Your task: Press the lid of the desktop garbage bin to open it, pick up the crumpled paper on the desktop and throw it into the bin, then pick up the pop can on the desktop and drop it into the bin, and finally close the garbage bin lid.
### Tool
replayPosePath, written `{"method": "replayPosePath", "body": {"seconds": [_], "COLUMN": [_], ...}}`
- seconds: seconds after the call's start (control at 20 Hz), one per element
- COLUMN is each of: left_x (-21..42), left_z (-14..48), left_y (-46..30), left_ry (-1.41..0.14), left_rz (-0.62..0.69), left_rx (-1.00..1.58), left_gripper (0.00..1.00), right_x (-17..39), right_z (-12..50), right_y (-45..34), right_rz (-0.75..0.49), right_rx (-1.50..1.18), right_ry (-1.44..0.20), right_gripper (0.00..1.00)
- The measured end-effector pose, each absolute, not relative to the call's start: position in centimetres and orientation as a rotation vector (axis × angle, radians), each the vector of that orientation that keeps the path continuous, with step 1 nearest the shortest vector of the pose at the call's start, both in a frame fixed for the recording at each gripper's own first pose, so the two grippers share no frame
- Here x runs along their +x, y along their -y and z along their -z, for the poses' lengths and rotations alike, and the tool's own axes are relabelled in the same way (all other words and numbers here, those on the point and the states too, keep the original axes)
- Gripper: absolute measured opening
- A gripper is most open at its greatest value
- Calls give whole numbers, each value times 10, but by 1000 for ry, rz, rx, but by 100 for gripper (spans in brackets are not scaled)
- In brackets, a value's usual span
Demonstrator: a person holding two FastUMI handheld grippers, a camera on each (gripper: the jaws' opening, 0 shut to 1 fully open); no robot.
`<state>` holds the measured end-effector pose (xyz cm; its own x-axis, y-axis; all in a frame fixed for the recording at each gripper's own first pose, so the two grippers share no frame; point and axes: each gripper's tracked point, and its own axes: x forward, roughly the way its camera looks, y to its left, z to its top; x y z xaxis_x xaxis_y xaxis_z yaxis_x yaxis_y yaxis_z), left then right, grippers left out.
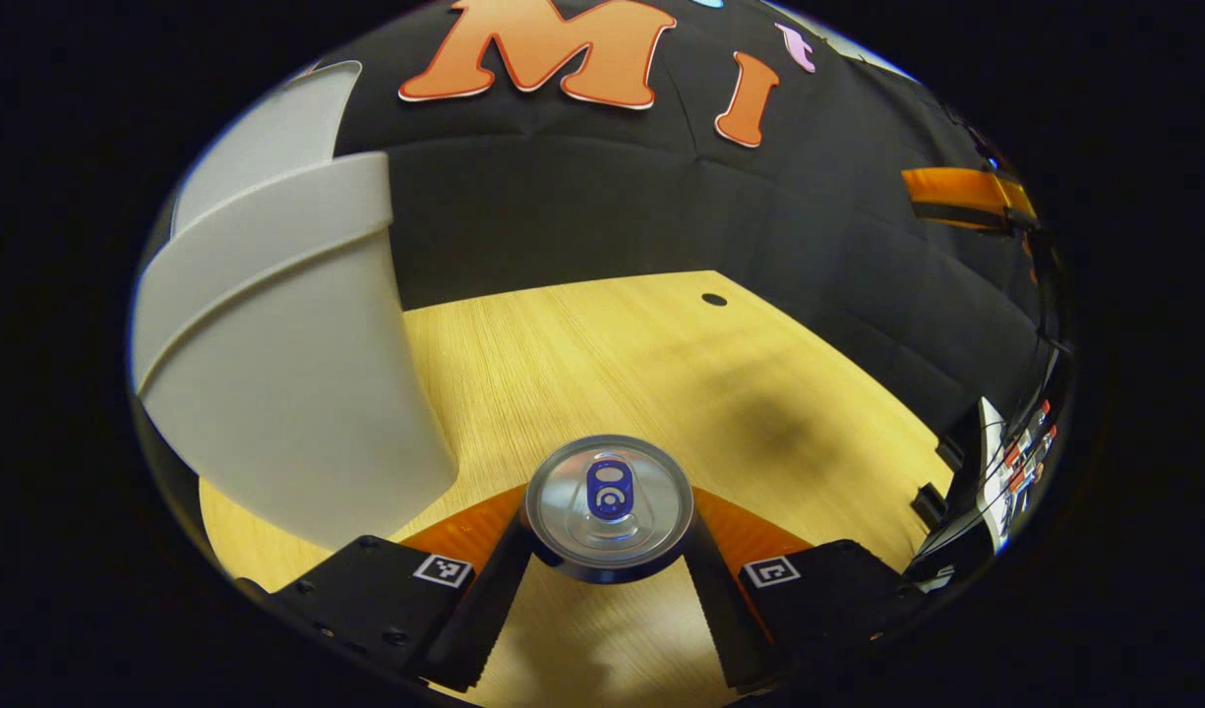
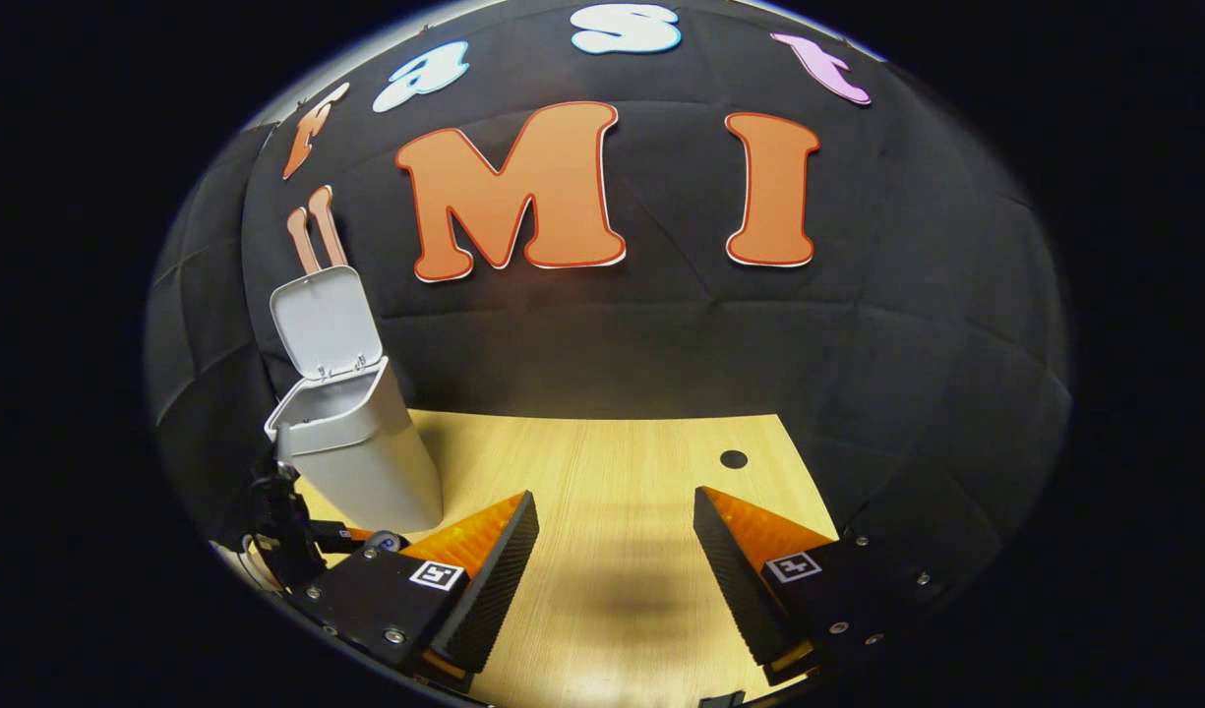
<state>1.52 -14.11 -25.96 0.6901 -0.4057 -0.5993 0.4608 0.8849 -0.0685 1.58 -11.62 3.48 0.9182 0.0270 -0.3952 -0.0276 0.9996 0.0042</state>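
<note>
The pop can [image 1: 609, 501], silver-topped with a blue tab, stands upright between the fingers of my left gripper [image 1: 609, 536], which press on its sides. Close on the left rises the white garbage bin [image 1: 287, 393], taller than the can. In the right gripper view the bin [image 2: 366, 462] stands at the table's left with its lid [image 2: 325, 320] swung up and open. My left gripper [image 2: 277, 531] shows low beside the bin's base, with a bit of the can [image 2: 387, 541] next to it. My right gripper [image 2: 614, 501] hangs open over bare table, nothing between its fingers.
The wooden table [image 1: 661, 364] runs back to the black cloth wall and has a small dark hole [image 1: 714, 299] near its far edge. Dark gear with cables [image 1: 995, 472] sits at the right edge of the left gripper view.
</note>
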Motion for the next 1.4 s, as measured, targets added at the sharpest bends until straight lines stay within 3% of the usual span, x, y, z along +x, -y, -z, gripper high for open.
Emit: {"method": "replayPosePath", "body": {"seconds": [0.8, 1.4], "left_x": [-8, 69], "left_z": [79, -26], "left_y": [79, -24], "left_ry": [-502, -304], "left_rz": [447, 244], "left_rx": [-5, -11], "left_gripper": [84, 84], "right_x": [45, 65], "right_z": [-61, -71], "right_y": [72, 60], "right_rz": [-115, -123], "right_rx": [26, 16], "right_ry": [-334, -310], "right_gripper": [95, 95]}}
